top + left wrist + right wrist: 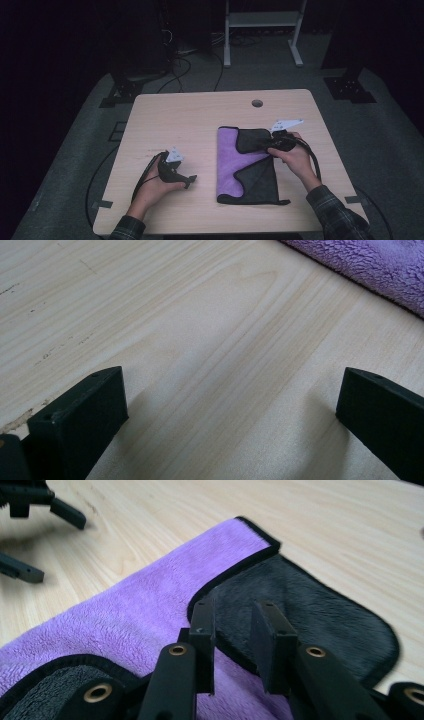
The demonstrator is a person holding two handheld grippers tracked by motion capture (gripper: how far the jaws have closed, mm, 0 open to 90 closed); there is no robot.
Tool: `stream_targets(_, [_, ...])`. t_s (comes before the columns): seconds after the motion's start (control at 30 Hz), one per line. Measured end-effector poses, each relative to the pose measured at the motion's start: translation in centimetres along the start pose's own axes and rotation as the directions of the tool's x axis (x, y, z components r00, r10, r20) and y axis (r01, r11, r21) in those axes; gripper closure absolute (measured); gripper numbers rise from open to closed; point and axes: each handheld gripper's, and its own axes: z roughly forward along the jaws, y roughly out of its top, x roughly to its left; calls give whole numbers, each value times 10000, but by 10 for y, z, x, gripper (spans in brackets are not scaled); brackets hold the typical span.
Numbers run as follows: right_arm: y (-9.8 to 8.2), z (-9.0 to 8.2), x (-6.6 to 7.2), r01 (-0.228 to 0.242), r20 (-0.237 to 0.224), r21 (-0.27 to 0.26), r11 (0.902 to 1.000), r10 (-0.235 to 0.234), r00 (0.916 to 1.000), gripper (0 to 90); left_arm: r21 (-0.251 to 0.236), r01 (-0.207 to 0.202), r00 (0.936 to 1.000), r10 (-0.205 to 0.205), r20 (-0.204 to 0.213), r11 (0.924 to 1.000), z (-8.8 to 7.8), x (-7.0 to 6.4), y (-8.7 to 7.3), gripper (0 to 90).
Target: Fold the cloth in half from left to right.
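Where the person's forearms come in at the near edge of the table [150,107], the left gripper [189,181] lies at about eight o'clock from the table's middle, resting low on the bare wood, its jaws spread wide with nothing between them; in the left gripper view, pale wood grain lies between the two jaws and a strip of purple fleece crosses the far corner at one o'clock.

Just past it, at about four o'clock from the table's middle, lies the cloth [245,170]: a soft two-sided towel, purple fleece on one face and charcoal plush on the other, bound all round with a black hem. It lies flat, with dark corners folded back over the purple at both near and far ends.

Farther off, the right gripper [234,630] hovers over the far folded flap, at about two o'clock on the cloth. Its jaws stand narrowly apart, pads pressing on nothing, the dark plush showing between them.

No brand, label or writing can be read anywhere.
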Motion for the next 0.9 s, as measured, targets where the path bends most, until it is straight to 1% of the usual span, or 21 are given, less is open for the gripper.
stream_targets(0.1, [4, 8, 4, 129, -69, 51, 9999, -128, 9999, 710, -2, 0, 10000, 0, -1, 10000, 0, 0, 0, 0])
stream_targets(0.17, [7, 13, 7, 162, -219, 10, 9999, -162, 9996, 710, -2, -1, 10000, 1, -2, 10000, 0, 0, 0, 0])
stream_targets(0.27, [11, 22, 10, 285, -334, 101, 9995, -282, 9990, 708, 18, -25, 10000, 25, -2, 10000, 0, 0, 0, 0])
stream_targets(0.4, [13, 37, 15, 388, -423, 244, 9989, -377, 9984, 702, 19, -23, 10000, 23, -2, 10000, 0, 0, 0, 0])
stream_targets(0.43, [13, 43, 17, 435, -475, 359, 9984, -418, 9980, 699, 18, -23, 10000, 23, -2, 10000, 0, 0, 0, 0])
stream_targets(0.47, [13, 43, 17, 435, -475, 359, 9984, -418, 9980, 699, 18, -24, 10000, 24, -2, 10000, 0, 0, 0, 0])
stream_targets(0.57, [11, 52, 18, 545, -457, 565, 9969, -520, 9976, 696, 18, -26, 10000, 26, -5, 10000, 0, 0, 0, 0])
stream_targets(0.6, [10, 54, 18, 593, -386, 660, 9961, -569, 9976, 694, 17, -24, 10000, 24, -2, 10000, 0, 0, 0, 0])
stream_targets(0.67, [9, 58, 18, 562, -403, 722, 9958, -534, 9978, 694, 18, -23, 10000, 23, -2, 10000, 0, 0, 0, 0])
stream_targets(0.8, [7, 66, 19, 674, -392, 890, 9937, -641, 9972, 693, 18, -25, 10000, 25, -4, 10000, 0, 0, 0, 0])
stream_targets(0.9, [4, 72, 20, 936, -160, 1137, 9891, -924, 9956, 703, 15, -27, 10000, 27, -6, 10000, 0, 0, 0, 0])
